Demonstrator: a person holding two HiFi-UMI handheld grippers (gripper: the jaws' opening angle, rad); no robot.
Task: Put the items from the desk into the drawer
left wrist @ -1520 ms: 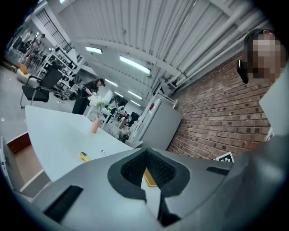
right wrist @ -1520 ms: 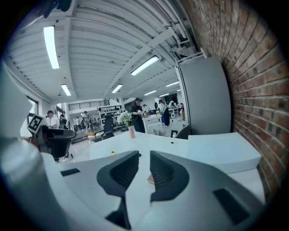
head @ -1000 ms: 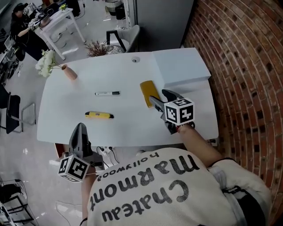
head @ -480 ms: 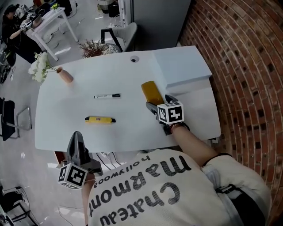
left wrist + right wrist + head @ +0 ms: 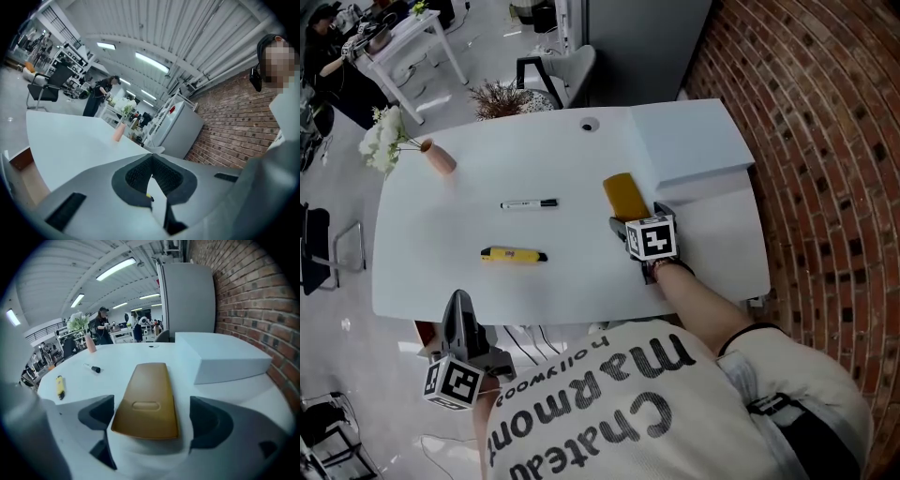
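Note:
A mustard-yellow case (image 5: 623, 195) lies flat on the white desk (image 5: 450, 281). Its near end sits between the fingers of my right gripper (image 5: 637, 217), whose jaws have just been opening. In the right gripper view the case (image 5: 147, 399) fills the gap of the right gripper (image 5: 152, 422) and neither pad presses on it. A black-capped marker (image 5: 528, 203) and a yellow utility knife (image 5: 514, 255) lie further left. My left gripper (image 5: 459, 305) hangs below the desk's near edge; in its own view the left gripper (image 5: 151, 159) has its pads meeting, with nothing held.
A raised white box (image 5: 689, 141) takes up the desk's far right corner, close to the case. A pink vase with white flowers (image 5: 441, 157) stands at the far left. A brown wooden edge (image 5: 18, 159) shows under the desk. The brick wall (image 5: 825, 141) runs along the right.
My right gripper has come down toward the near end of the case, and its jaws now stand wider around it. The left gripper has sunk a little below the desk edge.

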